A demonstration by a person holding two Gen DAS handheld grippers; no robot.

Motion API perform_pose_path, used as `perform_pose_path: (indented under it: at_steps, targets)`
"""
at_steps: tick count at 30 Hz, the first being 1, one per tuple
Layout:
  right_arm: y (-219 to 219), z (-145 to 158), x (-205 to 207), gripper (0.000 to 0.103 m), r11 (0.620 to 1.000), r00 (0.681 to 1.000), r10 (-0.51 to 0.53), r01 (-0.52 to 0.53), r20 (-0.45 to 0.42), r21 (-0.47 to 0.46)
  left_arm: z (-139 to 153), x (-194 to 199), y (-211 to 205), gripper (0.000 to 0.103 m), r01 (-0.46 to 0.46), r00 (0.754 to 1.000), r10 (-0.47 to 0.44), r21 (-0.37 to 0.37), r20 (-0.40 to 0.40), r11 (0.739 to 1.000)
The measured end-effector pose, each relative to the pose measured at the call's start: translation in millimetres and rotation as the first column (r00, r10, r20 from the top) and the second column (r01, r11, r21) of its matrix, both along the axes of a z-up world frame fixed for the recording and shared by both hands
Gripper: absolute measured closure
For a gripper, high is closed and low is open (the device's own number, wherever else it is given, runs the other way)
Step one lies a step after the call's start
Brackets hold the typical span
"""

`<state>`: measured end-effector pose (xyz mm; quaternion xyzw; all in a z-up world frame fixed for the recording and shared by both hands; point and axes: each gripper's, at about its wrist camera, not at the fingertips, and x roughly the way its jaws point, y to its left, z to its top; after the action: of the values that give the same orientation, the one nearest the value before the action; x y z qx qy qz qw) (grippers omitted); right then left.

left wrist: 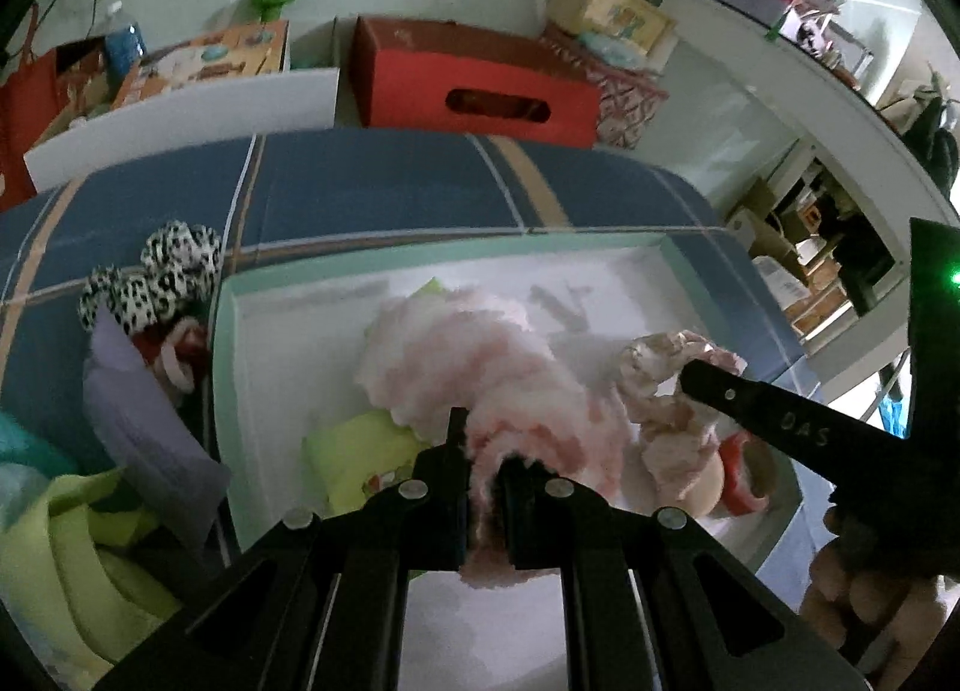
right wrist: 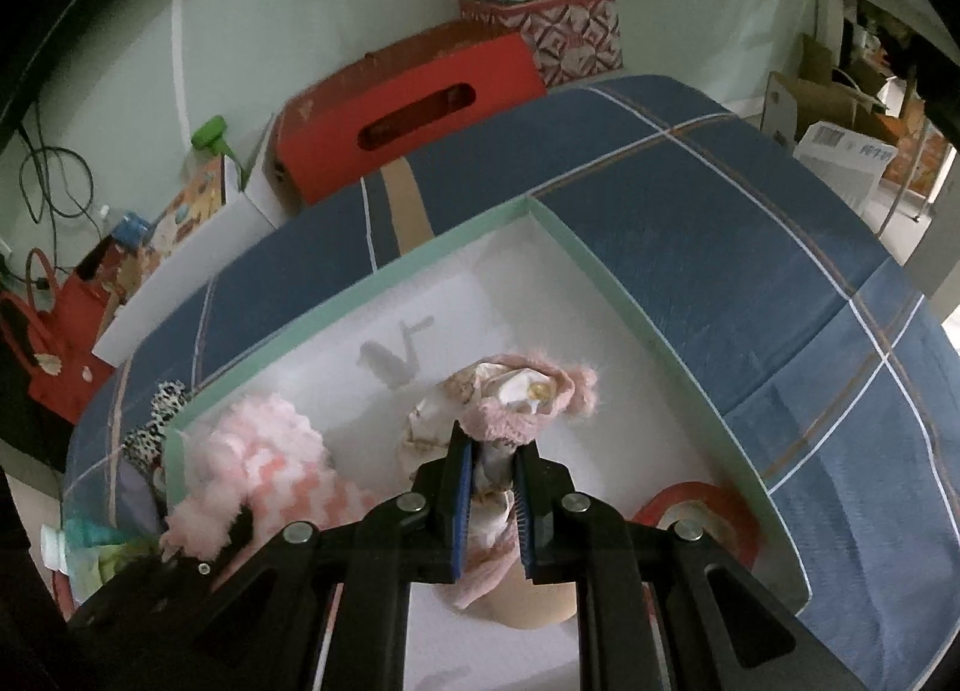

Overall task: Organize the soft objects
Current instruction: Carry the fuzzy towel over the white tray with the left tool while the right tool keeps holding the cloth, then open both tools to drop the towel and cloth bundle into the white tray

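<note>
A white box with a mint-green rim (left wrist: 223, 331) (right wrist: 576, 238) lies on a blue plaid bed. My left gripper (left wrist: 483, 451) is shut on a fluffy pink-and-white zigzag cloth (left wrist: 480, 367) over the box; the cloth also shows in the right wrist view (right wrist: 270, 451). My right gripper (right wrist: 492, 445) is shut on a pink fuzzy-trimmed floral garment (right wrist: 516, 397) above the box floor; the garment also shows in the left wrist view (left wrist: 666, 385). A yellow-green cloth (left wrist: 360, 451) lies in the box under the pink one.
Left of the box lie a black-and-white spotted plush (left wrist: 162, 271), a lilac cloth (left wrist: 144, 421) and a yellow-green cloth (left wrist: 78, 559). A red-and-white round item (right wrist: 702, 517) sits in the box's near right corner. A red carton (left wrist: 474, 85) stands behind the bed.
</note>
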<state>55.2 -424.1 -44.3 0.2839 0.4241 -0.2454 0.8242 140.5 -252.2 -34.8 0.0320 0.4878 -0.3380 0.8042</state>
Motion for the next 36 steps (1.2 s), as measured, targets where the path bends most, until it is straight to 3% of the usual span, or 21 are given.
perform_pose_path:
  at_steps: [10,12,14,16,21,24,30,32,36]
  targets:
    - [8,7,4,0.087,0.999,1.0,0.016,-0.016,-0.02,-0.036,-3,5,2,0.092,-0.003,0.999,0.003,-0.001,-0.043,1.0]
    - [12,12,4,0.087,0.998,0.999,0.021,-0.023,-0.029,-0.062,-1,5,4,0.086,-0.01,0.999,0.01,0.003,-0.045,1.0]
    - [14,17,4,0.086,0.997,0.999,0.027,-0.029,-0.035,-0.073,4,4,5,0.07,-0.014,0.999,0.015,0.017,-0.035,1.0]
    - [16,21,3,0.086,0.996,0.999,0.031,-0.034,-0.035,-0.079,13,2,7,0.062,-0.017,1.0,0.017,0.011,-0.019,1.0]
    - [23,38,-1,0.086,0.99,0.998,0.038,-0.044,-0.041,-0.135,35,-2,15,0.052,-0.02,1.0,0.02,-0.015,0.006,1.0]
    - [27,48,-5,0.077,0.985,0.999,0.043,-0.047,-0.032,-0.163,45,-4,20,0.043,-0.038,0.999,0.038,-0.017,0.015,0.999]
    - [31,57,-9,0.063,0.981,0.999,0.046,-0.049,-0.022,-0.185,58,-4,33,0.039,-0.071,0.997,0.072,-0.016,0.032,0.997]
    - [32,56,-9,0.062,0.982,0.999,0.046,-0.05,-0.025,-0.18,60,-2,40,0.027,-0.096,0.995,0.097,-0.01,0.033,0.995]
    - [32,56,-9,0.053,0.983,0.999,0.045,-0.049,-0.025,-0.179,61,0,47,0.025,-0.132,0.99,0.131,0.009,0.043,0.991]
